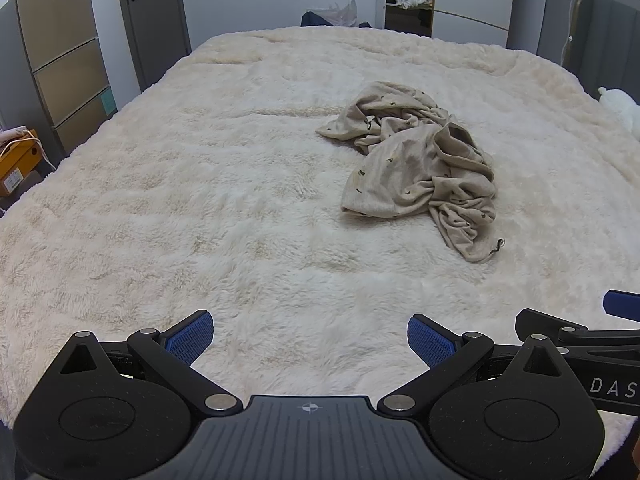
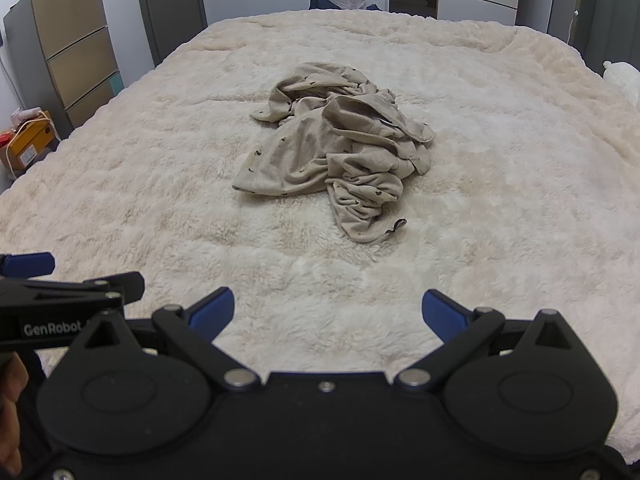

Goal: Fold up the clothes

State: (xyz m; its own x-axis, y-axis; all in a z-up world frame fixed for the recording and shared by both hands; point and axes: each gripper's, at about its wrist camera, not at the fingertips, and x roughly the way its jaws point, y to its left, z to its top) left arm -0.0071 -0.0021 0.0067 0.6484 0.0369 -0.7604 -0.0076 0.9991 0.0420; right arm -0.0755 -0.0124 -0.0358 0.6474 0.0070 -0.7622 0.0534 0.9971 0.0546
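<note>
The garment (image 1: 416, 164) lies crumpled on the fluffy blanket (image 1: 200, 200), so its folds hide what kind of clothing it is; small dark marks dot the beige cloth, too small to make out. It sits mid-bed, well apart from both claws. The left gripper (image 1: 310, 338) is spread wide over bare blanket, holding nothing. The right gripper (image 2: 328, 312) is likewise spread wide, empty, just beside the left.
</note>
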